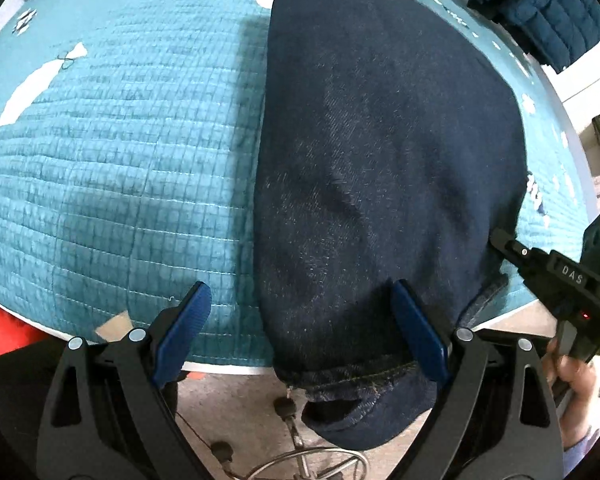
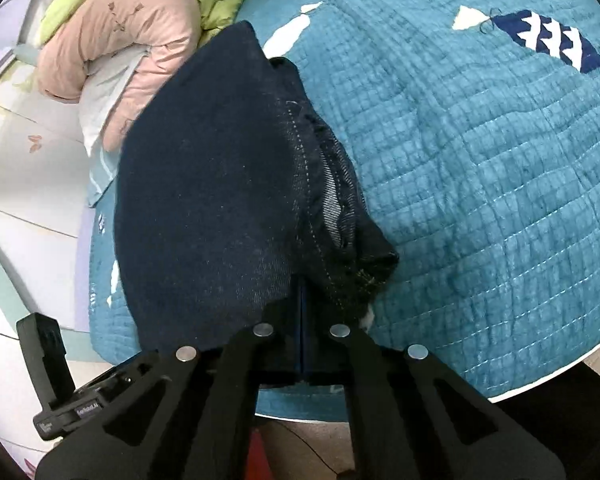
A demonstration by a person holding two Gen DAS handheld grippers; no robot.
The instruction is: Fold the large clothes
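Dark navy jeans (image 1: 380,152) lie lengthwise on a teal quilted cover (image 1: 120,160), with one end hanging over the near edge. My left gripper (image 1: 304,328) is open, its blue pads (image 1: 184,328) spread over the near edge of the jeans; the right pad sits against the denim. In the right wrist view the jeans (image 2: 204,208) show a stitched hem and folded layers. My right gripper (image 2: 302,320) is shut on the jeans' edge, fingertips hidden under the denim. The right gripper's body also shows in the left wrist view (image 1: 556,276) at the jeans' right side.
A pink and green padded garment (image 2: 128,40) lies at the far left of the cover (image 2: 480,160). A dark blue quilted garment (image 1: 544,12) sits at the far right. A chair base (image 1: 300,452) and floor lie below the near edge. An orange-red object (image 1: 4,328) is at lower left.
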